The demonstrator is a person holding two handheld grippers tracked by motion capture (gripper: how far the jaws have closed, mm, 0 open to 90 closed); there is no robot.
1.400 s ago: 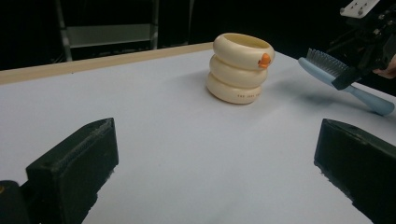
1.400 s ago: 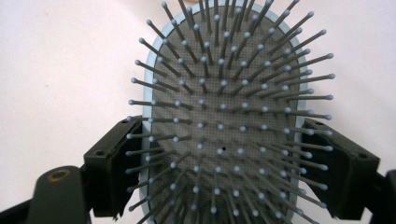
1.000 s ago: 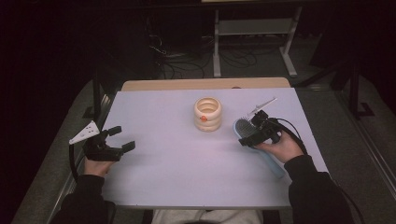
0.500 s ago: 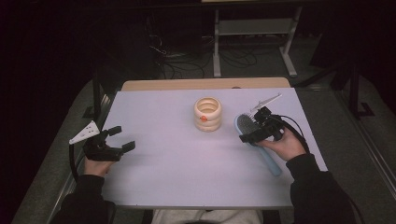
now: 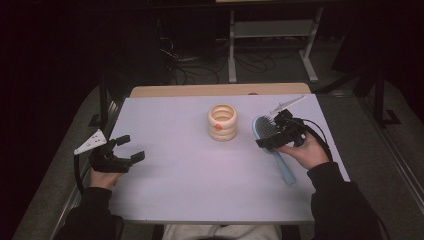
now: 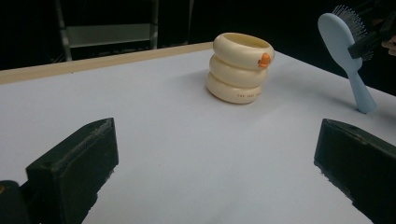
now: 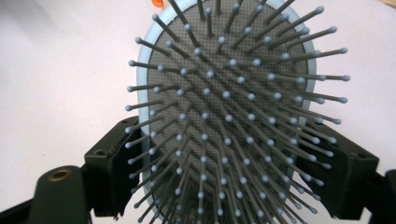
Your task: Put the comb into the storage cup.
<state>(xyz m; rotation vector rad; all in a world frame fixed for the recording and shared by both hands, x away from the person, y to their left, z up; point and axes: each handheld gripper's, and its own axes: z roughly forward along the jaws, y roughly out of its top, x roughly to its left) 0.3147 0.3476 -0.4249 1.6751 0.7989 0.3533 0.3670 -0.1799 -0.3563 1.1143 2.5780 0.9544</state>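
At the table's left edge, the left gripper (image 5: 129,148) rests with its black jaws spread wide, nothing between them. Mid-table stands a cream holder of three stacked rings (image 5: 222,122) with a small orange spot. Just to its right, the right gripper (image 5: 267,141) clamps the head of a pale blue plastic hairbrush (image 5: 272,141), tilted with its handle tip on the white tabletop (image 5: 190,195). To stand the brush in the holder, the grip on the head's edges should probably stay firm while the handle swings over the opening.

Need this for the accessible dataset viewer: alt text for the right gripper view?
A light blue hairbrush fills the frame, grey bristle pad facing the camera, its head clamped at the edges between the right gripper and its two black jaws. Behind it lies the pale table, with a bit of orange at the top edge.
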